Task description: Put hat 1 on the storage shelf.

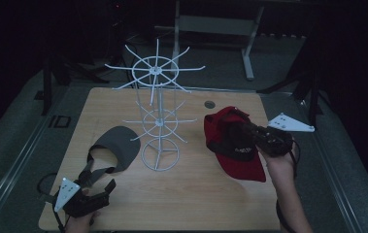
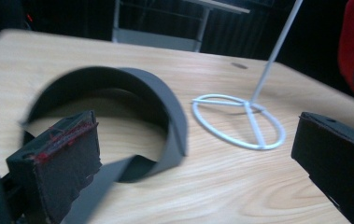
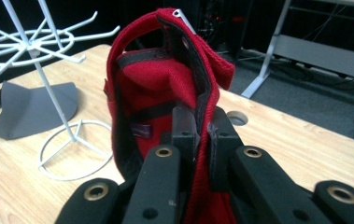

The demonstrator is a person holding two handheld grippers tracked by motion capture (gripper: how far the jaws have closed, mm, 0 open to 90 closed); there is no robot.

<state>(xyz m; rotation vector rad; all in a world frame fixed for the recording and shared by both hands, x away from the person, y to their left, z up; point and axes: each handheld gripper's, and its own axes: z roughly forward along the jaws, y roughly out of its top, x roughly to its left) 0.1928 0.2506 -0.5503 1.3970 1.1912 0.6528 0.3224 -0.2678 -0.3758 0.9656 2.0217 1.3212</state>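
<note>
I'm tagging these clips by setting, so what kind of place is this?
Probably a lab or recording workspace, not a shop: a lone wooden table on grey carpet, a white wire display rack with bare hooks, and metal-framed benches in the dark background.

No legible text, brand, number or sign anywhere. Small purple tag (image 3: 142, 131) sewn inside red cap (image 3: 165, 84): too small to read. Dark marking on strip at desk (image 1: 181, 194) left edge, high view: shape unclear, unreadable. No lettering on grey visor (image 1: 118, 145), none on white wire rack (image 1: 158, 121).
</note>
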